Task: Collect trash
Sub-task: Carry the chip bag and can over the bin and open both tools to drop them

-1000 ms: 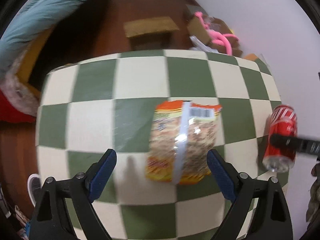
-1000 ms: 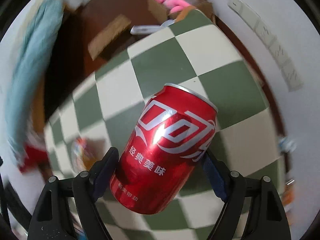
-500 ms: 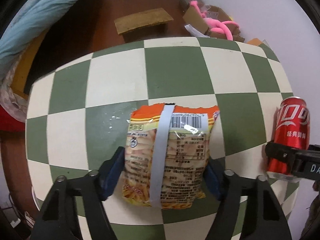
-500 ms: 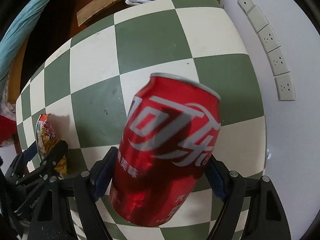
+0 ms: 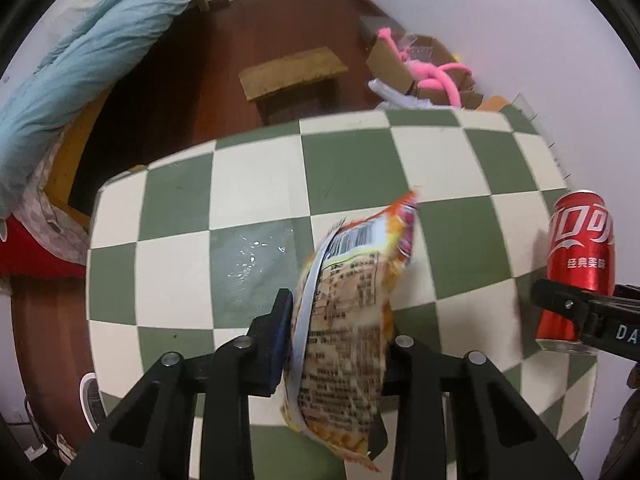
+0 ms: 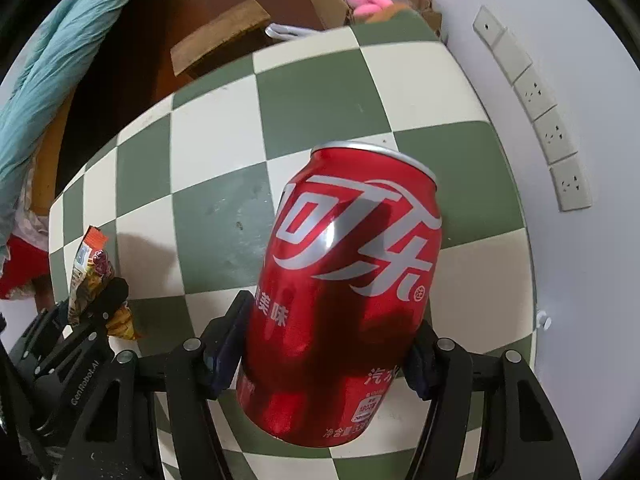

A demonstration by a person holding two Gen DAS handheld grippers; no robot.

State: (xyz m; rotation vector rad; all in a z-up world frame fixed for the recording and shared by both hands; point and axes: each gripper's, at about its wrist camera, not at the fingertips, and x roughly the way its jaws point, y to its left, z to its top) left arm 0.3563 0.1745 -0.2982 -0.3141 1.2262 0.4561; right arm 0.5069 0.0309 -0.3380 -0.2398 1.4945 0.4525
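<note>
Snack packet (image 5: pixel 348 332) is pinched edgewise in the left gripper (image 5: pixel 336 344), whose jaws have just been closing, and is held over the table's (image 5: pixel 256 184) near edge. Red can (image 6: pixel 344 292) is clamped by the right gripper (image 6: pixel 324 356), jaws likewise just closing, near the table's right edge.

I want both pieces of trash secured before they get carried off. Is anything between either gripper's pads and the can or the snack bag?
Nothing visible. The left gripper has just closed on the snack bag, pads squeezing it directly. The right gripper, jaws also just closing, has its pads against the can. No bin is in view.
</note>
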